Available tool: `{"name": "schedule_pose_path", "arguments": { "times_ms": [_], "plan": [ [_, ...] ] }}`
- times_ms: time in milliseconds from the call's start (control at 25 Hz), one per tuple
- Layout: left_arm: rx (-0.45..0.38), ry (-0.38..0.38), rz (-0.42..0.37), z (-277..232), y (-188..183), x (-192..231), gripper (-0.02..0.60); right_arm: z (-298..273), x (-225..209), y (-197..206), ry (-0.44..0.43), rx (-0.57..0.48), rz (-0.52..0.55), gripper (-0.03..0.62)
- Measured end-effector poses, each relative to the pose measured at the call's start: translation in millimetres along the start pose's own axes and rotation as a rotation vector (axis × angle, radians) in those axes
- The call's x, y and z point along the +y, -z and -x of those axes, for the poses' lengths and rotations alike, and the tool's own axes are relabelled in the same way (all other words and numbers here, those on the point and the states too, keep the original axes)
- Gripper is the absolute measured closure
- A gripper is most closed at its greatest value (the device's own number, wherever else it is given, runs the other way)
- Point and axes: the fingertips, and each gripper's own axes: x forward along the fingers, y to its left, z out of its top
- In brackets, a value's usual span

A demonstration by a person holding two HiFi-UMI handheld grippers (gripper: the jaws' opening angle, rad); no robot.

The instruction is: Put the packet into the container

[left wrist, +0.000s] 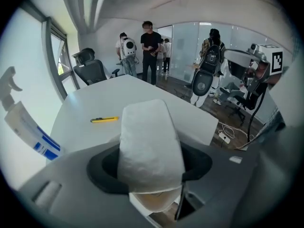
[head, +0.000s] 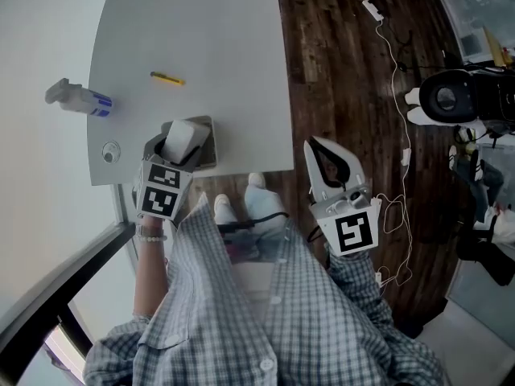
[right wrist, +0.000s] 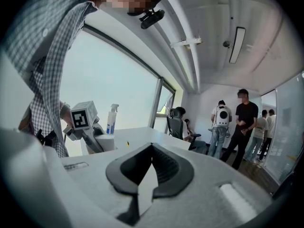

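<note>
Head view shows our left gripper (head: 177,149) clamped on the white packet (head: 180,137), holding it upright over the mouth of the grey container (head: 208,148), likely lined up for lowering in. Our right gripper (head: 316,146), jaws together and empty, hangs well right of the container, off the drop path.

A yellow cutter (head: 167,78) lies on the grey table (head: 217,30), a spray bottle (head: 78,98) stands well apart near its left edge, and a thin white wire (head: 393,63) runs over the dark wood floor (head: 338,79).
</note>
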Motion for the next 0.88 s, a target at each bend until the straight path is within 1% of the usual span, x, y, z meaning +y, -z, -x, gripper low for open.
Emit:
{"name": "schedule_pose_path", "arguments": {
  "times_ms": [80, 200, 320, 520, 680, 880],
  "plan": [
    [0.018, 0.004, -0.008, -7, 6, 3, 0.302, -4, 3, 1, 0.002, 0.004, 0.002, 0.592],
    [0.02, 0.008, 0.007, -12, 10, 4, 0.3, -6, 5, 2, 0.003, 0.008, 0.005, 0.592],
    [-0.017, 0.012, 0.038, -12, 11, 5, 0.29, -4, 8, 4, 0.002, 0.011, 0.007, 0.592],
    [-0.068, 0.045, 0.092, -6, -4, -2, 0.279, -3, 3, 1, -0.01, 0.008, 0.002, 0.592],
    [-0.141, 0.044, 0.117, 6, -13, -3, 0.279, -4, 9, 0, -0.021, 0.006, 0.005, 0.592],
    [-0.209, 0.056, 0.163, 21, -29, -1, 0.281, -5, 10, -6, -0.031, -0.011, 0.007, 0.592]
  ]
}}
